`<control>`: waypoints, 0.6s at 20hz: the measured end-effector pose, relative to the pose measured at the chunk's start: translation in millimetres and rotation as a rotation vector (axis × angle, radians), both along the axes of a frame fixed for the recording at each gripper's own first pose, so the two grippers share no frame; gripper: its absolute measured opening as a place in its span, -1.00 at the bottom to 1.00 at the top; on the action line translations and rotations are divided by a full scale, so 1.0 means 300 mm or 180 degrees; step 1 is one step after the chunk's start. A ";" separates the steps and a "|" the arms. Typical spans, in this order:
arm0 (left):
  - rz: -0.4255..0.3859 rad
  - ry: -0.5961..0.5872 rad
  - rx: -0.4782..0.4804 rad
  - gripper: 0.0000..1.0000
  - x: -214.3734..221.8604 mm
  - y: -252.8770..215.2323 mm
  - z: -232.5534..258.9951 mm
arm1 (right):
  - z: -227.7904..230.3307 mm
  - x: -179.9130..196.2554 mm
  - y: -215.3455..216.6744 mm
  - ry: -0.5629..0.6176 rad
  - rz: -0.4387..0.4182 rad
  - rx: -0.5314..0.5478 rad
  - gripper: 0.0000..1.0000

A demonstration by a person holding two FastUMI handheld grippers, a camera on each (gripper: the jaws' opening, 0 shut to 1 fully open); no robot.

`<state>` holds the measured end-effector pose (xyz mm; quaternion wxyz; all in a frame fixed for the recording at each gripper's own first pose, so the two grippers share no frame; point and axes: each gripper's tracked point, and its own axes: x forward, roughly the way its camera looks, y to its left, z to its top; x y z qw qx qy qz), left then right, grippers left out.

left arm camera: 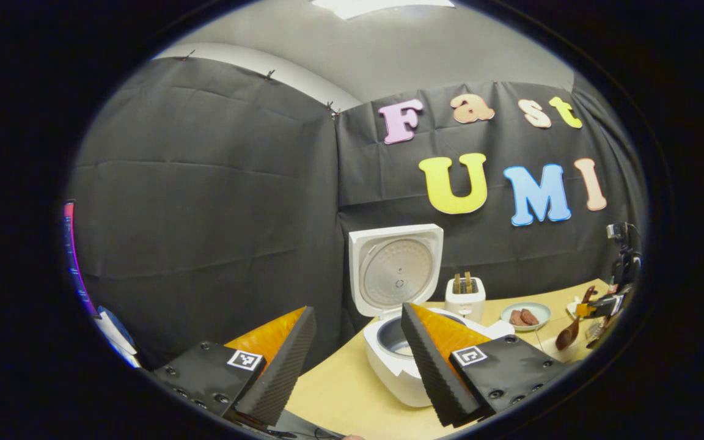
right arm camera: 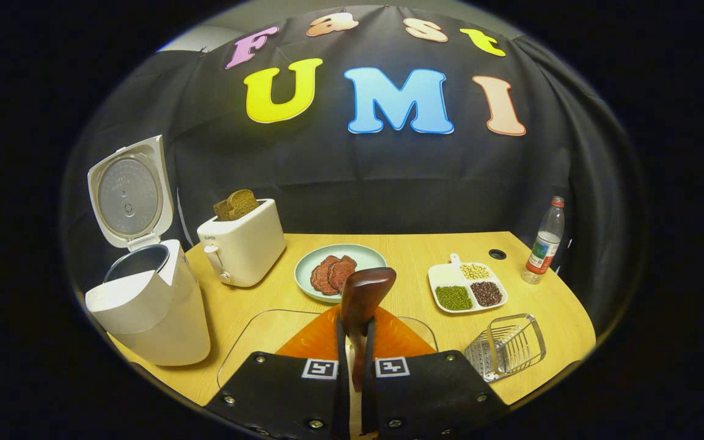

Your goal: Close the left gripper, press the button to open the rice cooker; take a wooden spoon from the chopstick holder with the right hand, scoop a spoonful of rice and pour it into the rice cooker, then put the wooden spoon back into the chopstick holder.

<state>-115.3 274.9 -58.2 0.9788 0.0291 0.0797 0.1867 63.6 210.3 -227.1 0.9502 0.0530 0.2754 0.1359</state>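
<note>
Wooden spoon [right arm camera: 361, 299] stands clamped between the right gripper's [right arm camera: 355, 342] jaws.

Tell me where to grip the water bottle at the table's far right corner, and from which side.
Grip the water bottle around its straight middle, coming in level from the table's open front. It stands upright, the booth wall is close behind it, and the narrow capped neck offers less hold.

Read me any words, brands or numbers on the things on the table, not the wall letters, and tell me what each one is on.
Toaster: a small dark word on its front, too small to read.
Water bottle: label print, too blurred to read.
Rice cooker lid: tiny marks inside, unreadable.
Square markers by the fingers holding the wooden spoon: black-and-white patterns, no words.
</note>
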 end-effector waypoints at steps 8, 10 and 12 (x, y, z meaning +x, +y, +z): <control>-0.0071 0.0008 -0.0014 1.00 0.023 0.006 -0.015 | -0.017 -0.058 0.109 0.0437 -0.0094 0.0692 -0.84; -0.0093 0.0005 -0.0013 1.00 0.031 0.004 -0.017 | -0.023 -0.059 0.103 0.0577 -0.0209 0.0974 -0.84; -0.0118 0.0006 -0.0010 1.00 0.036 0.000 -0.014 | -0.042 -0.057 0.079 0.0778 -0.0408 0.1354 -0.84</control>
